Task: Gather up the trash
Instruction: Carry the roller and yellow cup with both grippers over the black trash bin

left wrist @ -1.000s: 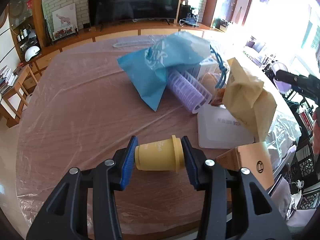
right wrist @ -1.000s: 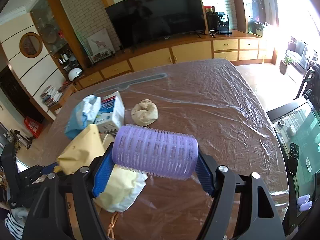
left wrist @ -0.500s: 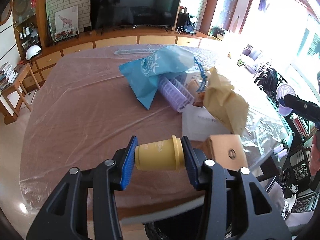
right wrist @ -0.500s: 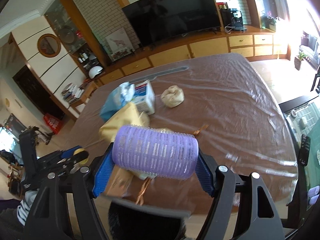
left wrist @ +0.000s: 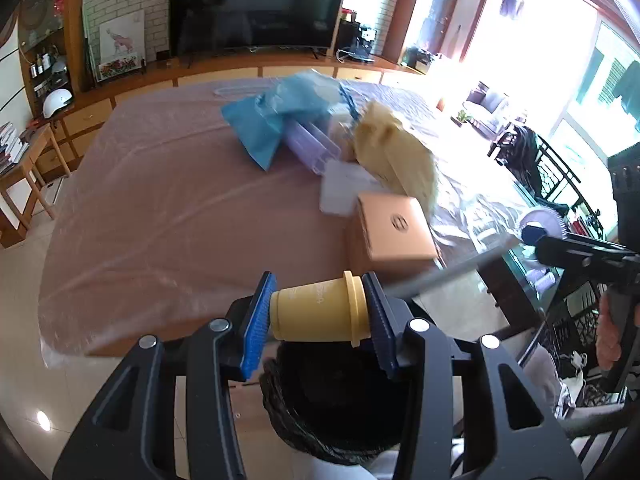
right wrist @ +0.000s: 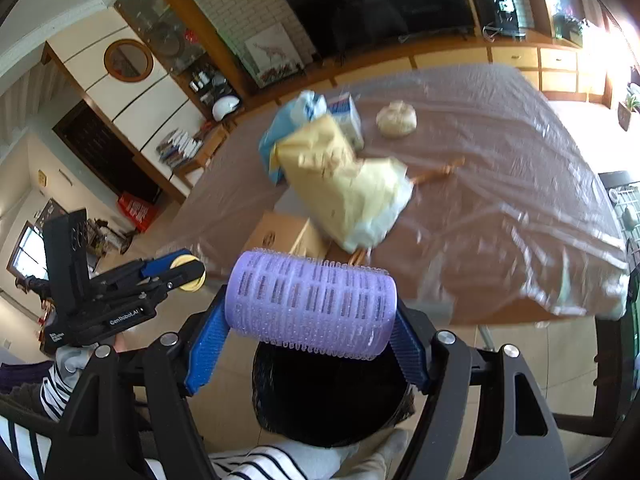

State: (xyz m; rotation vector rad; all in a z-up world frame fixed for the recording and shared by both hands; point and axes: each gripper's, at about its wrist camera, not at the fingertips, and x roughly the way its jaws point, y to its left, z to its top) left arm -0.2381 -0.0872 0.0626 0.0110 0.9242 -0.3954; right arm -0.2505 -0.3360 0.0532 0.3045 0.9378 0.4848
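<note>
The left gripper [left wrist: 318,312] clamps a yellow paper cup [left wrist: 320,311]; the right gripper [right wrist: 310,320] pinches a purple hair roller [right wrist: 310,304]. Both hang above the black bin [right wrist: 328,396] just below; released off-centre, either could bounce off the rim.

Television [left wrist: 256,4] against brick wall; white helmet [left wrist: 56,102] on sideboard.
</note>
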